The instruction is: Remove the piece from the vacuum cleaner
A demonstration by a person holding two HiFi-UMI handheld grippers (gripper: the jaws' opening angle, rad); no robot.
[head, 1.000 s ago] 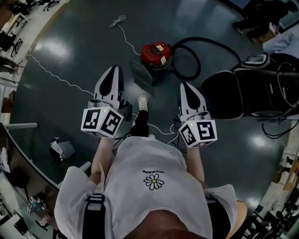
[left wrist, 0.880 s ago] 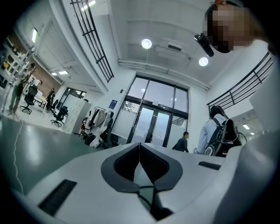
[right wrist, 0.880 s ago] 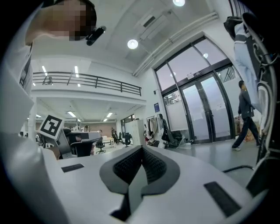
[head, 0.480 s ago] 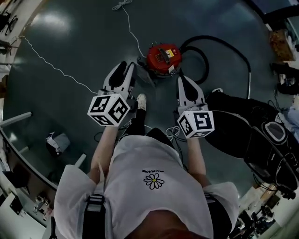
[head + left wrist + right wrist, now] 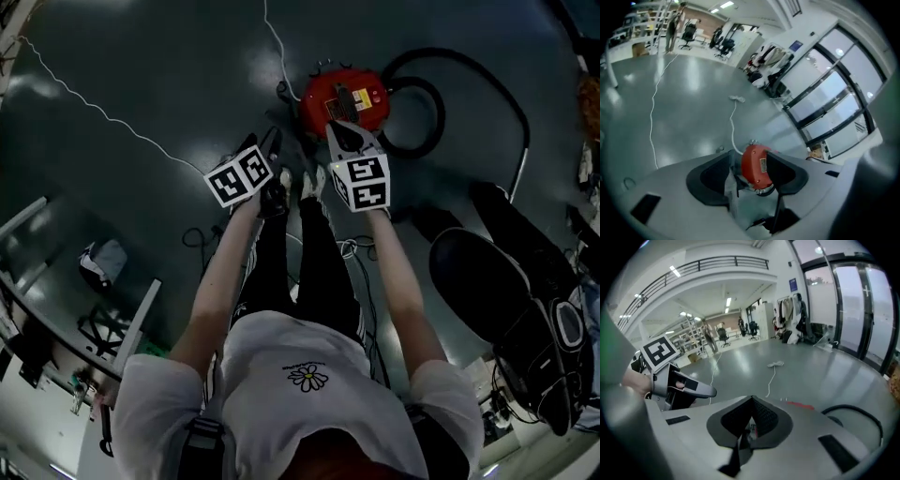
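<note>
A red vacuum cleaner [image 5: 342,98] stands on the grey floor, its black hose [image 5: 441,84] looping off to the right. My left gripper [image 5: 267,142] hangs just left of it and short of it. Its jaws are opening with nothing between them, and the left gripper view frames the vacuum cleaner [image 5: 754,166] some way beyond them. My right gripper [image 5: 336,127] is over the vacuum's near edge. In the right gripper view its jaws [image 5: 751,399] meet at the tip and hold nothing. A red sliver of the vacuum [image 5: 801,405] shows just past them.
A white cord [image 5: 103,117] trails across the floor at the left, and another [image 5: 277,42] runs back from the vacuum. A black chair and bags [image 5: 525,300] stand at the right. A desk edge [image 5: 56,309] is at the lower left. The person's shoes [image 5: 309,183] are just short of the vacuum.
Both grippers have reached forward and down to the vacuum cleaner, which was well ahead of them a second ago. The left gripper's jaws look parted now.
</note>
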